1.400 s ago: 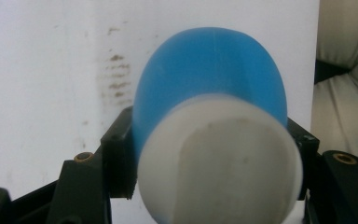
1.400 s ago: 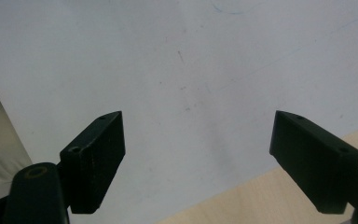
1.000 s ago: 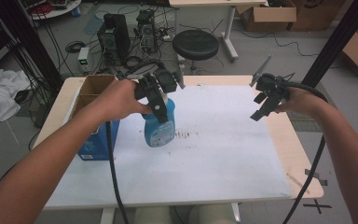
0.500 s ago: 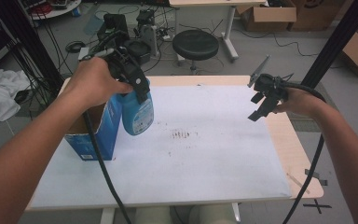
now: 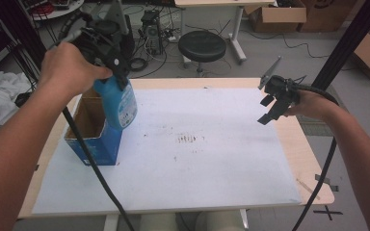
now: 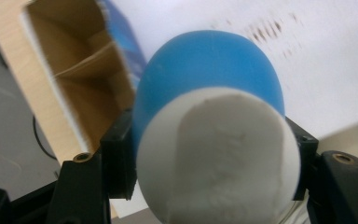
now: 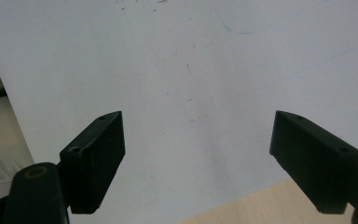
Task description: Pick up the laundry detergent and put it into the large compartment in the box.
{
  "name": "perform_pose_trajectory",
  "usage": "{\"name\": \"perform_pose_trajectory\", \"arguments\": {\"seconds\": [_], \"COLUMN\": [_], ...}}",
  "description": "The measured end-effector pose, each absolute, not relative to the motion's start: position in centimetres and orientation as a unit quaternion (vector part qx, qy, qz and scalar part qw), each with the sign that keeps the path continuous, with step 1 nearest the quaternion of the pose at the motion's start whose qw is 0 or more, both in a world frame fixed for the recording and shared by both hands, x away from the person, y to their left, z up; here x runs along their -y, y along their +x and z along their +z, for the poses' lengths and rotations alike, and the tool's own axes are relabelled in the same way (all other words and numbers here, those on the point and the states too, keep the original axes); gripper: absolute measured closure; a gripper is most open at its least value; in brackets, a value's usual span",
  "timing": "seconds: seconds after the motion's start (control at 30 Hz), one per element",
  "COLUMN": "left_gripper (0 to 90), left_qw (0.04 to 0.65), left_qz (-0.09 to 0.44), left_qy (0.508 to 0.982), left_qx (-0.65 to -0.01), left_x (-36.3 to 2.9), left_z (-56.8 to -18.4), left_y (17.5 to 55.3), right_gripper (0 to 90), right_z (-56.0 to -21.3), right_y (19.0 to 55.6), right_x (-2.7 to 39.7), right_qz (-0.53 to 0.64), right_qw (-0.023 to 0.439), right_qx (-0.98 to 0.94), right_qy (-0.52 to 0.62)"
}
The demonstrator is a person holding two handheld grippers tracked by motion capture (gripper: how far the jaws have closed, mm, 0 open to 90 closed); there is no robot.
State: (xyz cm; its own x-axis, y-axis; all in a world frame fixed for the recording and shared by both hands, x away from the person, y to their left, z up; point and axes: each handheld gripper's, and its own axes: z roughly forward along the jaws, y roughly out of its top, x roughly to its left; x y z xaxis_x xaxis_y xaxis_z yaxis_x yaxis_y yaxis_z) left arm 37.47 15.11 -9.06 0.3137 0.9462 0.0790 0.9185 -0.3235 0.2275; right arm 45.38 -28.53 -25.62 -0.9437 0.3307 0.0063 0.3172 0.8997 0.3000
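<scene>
Lifted over the cardboard box (image 5: 92, 126), left claw (image 5: 118, 72) clamps the rounded blue bottle (image 5: 119, 102).

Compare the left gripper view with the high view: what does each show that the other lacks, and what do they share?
Left gripper view alone: the bottle's white cap end-on, pinched between two black pads, and the box's brown inside seen close.

High view alone: the right tongs open above the white sheet, both forearms, the stool and the floor clutter.

Shared: the blue bottle held by the left tongs near the open blue box, and the brown stain marks.
</scene>
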Motion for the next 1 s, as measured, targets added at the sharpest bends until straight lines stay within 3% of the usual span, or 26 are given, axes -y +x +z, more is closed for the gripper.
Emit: {"name": "perform_pose_trajectory", "arguments": {"seconds": [0.43,1.0], "left_gripper": [38.2,38.2], "left_qw": [0.069,0.054], "left_qz": [0.097,0.122], "left_qy": [0.738,0.709], "left_qx": [-0.664,-0.693], "left_x": [-20.1,-23.7], "left_z": [-8.9,-13.1], "left_y": [39.2,40.2], "right_gripper": [17.8,17.7], "right_z": [-25.7,-26.5], "right_y": [45.4,45.9], "right_x": [28.7,29.3], "right_qz": [0.154,0.148], "right_qw": [0.022,0.018], "right_qx": [-0.974,-0.974], "right_qy": [0.163,0.173]}}
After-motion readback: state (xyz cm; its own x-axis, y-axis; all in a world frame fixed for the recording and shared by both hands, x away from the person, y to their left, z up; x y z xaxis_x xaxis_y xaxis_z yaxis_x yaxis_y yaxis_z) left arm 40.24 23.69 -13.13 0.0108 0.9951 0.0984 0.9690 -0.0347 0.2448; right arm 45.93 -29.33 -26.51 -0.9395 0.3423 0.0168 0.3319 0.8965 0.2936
